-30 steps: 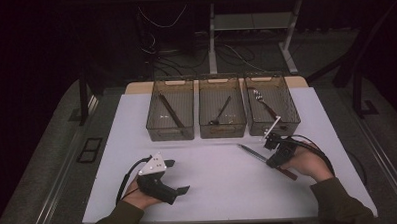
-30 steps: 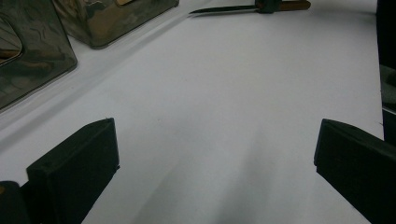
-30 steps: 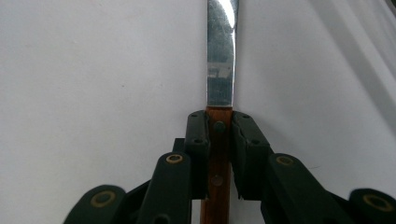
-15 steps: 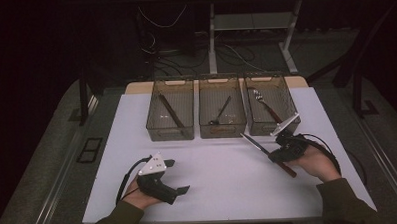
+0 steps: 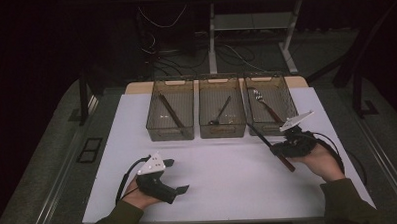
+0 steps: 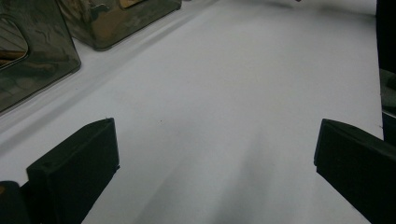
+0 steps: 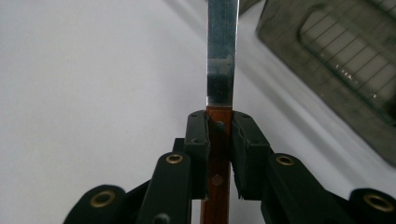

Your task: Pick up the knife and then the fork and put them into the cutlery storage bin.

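My right gripper (image 5: 278,148) is shut on a knife (image 5: 261,136) with a red-brown wooden handle and a steel blade, holding it at the right of the white mat (image 5: 229,176). The blade tip points up-left toward the front corner of the right bin (image 5: 286,96). In the right gripper view the pads clamp the handle (image 7: 217,161) just below the blade (image 7: 222,56); my right gripper (image 7: 219,128) hovers over the mat. My left gripper (image 5: 177,176) rests at the front left, open with nothing between its jaws; in its own view my left gripper (image 6: 215,158) has bare mat between them.
Three translucent brown bins stand in a row at the back of the mat: the left bin (image 5: 171,135) holds a dark long utensil, the middle bin (image 5: 222,133) a spoon, the right one a fork. Black cables trail from both grippers. Dark floor surrounds the table.
My right gripper has carried the knife to the right and slightly upward, bringing the blade tip closer to the right bin. The left gripper has stayed in place.
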A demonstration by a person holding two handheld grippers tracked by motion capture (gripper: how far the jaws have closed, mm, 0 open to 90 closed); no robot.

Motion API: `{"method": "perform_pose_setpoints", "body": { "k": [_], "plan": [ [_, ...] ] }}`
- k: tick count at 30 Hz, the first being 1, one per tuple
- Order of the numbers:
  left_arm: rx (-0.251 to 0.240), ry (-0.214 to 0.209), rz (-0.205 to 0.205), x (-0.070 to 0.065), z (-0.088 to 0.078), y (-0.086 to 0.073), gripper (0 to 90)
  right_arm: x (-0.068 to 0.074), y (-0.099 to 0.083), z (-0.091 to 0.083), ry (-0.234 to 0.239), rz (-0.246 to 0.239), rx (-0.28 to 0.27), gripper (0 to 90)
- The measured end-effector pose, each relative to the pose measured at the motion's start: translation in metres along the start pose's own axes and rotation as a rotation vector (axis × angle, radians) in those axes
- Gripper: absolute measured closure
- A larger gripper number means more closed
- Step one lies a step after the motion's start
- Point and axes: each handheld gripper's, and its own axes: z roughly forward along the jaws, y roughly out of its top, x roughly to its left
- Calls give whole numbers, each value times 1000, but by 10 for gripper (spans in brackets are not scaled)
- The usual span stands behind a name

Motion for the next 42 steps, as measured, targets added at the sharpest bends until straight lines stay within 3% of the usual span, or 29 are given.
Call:
{"method": "perform_pose_setpoints", "body": {
  "k": [21, 33, 42],
  "plan": [
    [0, 1, -6, 2, -1, -1, 0, -27, -8, -29, -64, 136, -260, 778],
    [1, 3, -6, 2, -1, -1, 0, -37, -1, -38, -88, 165, -334, 778],
    [0, 4, -6, 2, -1, -1, 0, -44, 16, -45, -113, 167, -368, 777]
  ]
}}
